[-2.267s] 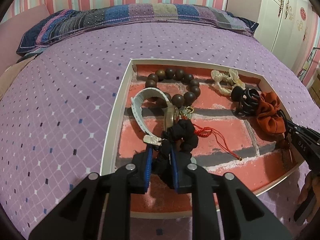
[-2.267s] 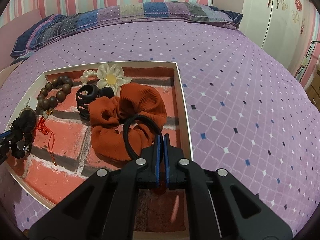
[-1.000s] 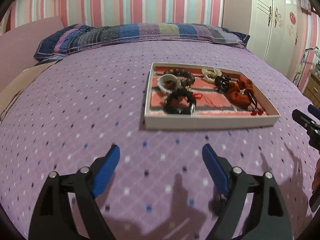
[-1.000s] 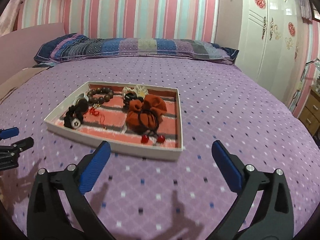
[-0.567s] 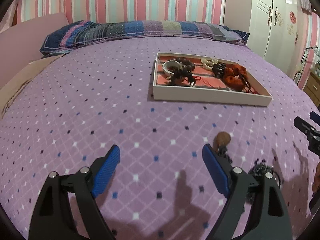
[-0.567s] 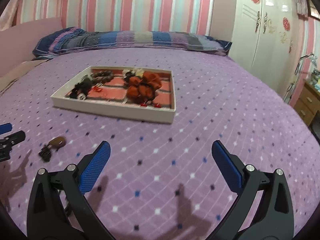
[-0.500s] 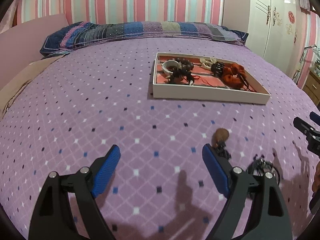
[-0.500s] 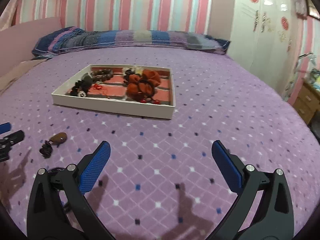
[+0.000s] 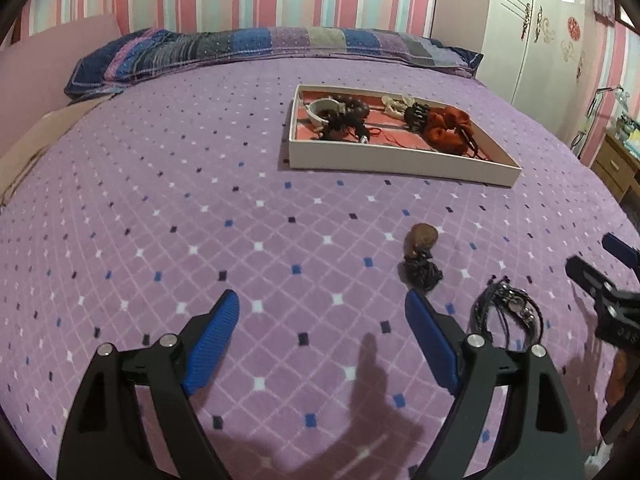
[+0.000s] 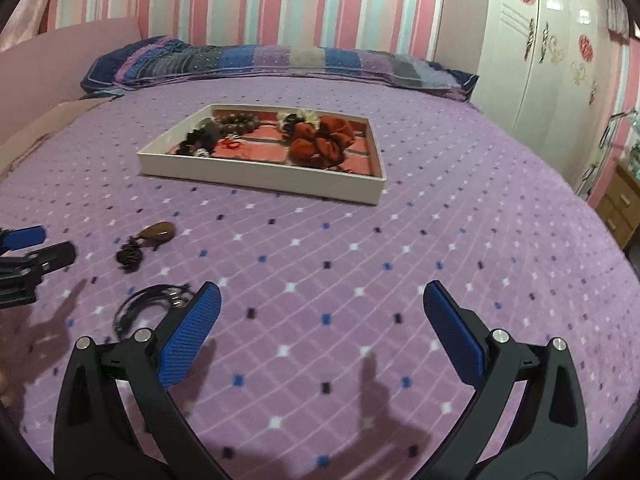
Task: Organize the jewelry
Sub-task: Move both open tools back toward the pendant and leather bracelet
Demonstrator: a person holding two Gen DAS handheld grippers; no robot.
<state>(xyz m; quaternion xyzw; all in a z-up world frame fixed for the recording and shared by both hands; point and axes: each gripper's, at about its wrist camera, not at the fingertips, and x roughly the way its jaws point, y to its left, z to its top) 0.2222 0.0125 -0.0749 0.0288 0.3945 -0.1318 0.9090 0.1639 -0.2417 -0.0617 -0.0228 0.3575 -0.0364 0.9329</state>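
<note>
Task looks mostly done, two pieces left out.

Left to right across the purple diamond-patterned bedspread (image 9: 200, 184):

- Left gripper (image 9: 322, 342): jaws spread wide, nothing between the blue pads, touching nothing. It hovers over bare bedspread.
- Brown teardrop pendant on a bunched dark cord (image 9: 420, 254): loose on the bed, just ahead of the left gripper's right finger, well short of the tray. Not yet stowed.
- Coiled black cord bracelet with small metal fittings (image 9: 508, 310): loose on the bed between the two grippers, close beside the left gripper's right finger; in the right wrist view it lies partly behind the right gripper's left finger. Not yet stowed.
- White shallow rectangular tray with a red brick-print liner (image 9: 400, 160): farther up the bed. Already inside it: a dark wooden bead bracelet (image 9: 352, 106), a pale grey strap, a black scrunchie, a cream flower piece, a black claw clip and a rust-orange scrunchie (image 9: 446, 128). Contents look heaped, not sorted.
- Right gripper (image 10: 322, 332): jaws equally wide apart, empty, over bare bedspread.

Judgement: remaining work is carrying the pendant and the cord bracelet into the tray; either gripper is free for it.
</note>
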